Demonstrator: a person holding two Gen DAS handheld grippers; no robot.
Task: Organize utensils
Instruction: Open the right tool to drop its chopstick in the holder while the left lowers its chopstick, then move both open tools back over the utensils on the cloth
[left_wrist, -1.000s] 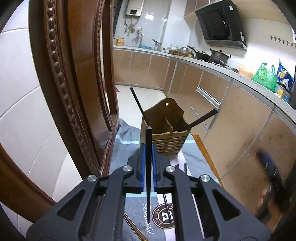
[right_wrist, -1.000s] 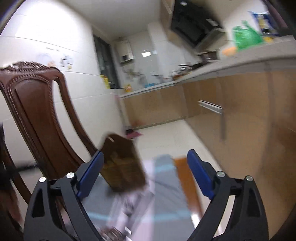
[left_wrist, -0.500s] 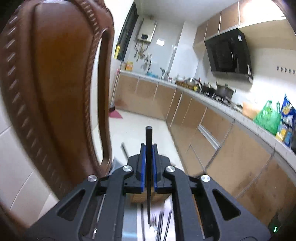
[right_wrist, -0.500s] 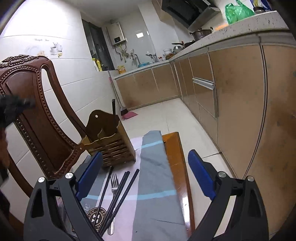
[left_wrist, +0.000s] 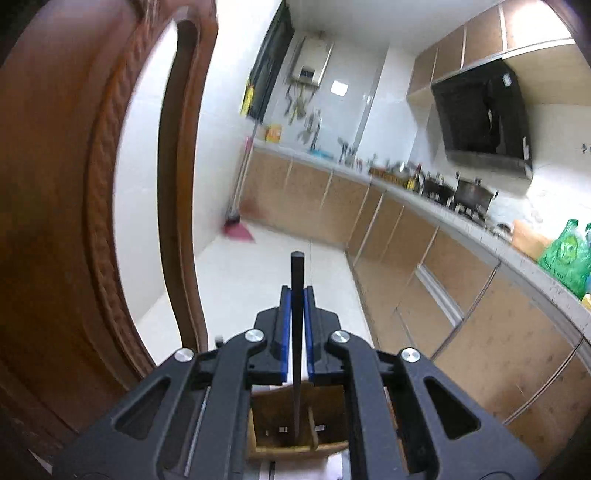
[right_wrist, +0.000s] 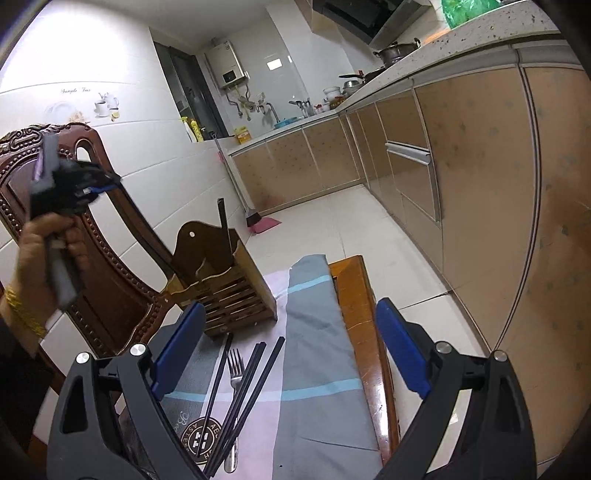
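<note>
In the left wrist view, the left gripper (left_wrist: 296, 325) sits at lower centre, its blue pads pressed together on a black chopstick (left_wrist: 297, 280) that stands upright between them. The chopstick's lower end reaches down into the wooden utensil holder (left_wrist: 280, 424) at the bottom centre of the frame. A carved wooden chair back (left_wrist: 55, 184) fills the left side.

In the right wrist view, the right gripper (right_wrist: 291, 354) spans the bottom of the frame with its jaws wide apart and nothing between them. Several black chopsticks (right_wrist: 247, 391) and a fork (right_wrist: 234, 373) lie on the grey cloth (right_wrist: 314, 350) over the bench (right_wrist: 354, 295), at lower centre. The holder stands just beyond them, one chopstick upright inside. At upper left, a hand (right_wrist: 48, 240) holds the left gripper, blurred.
</note>
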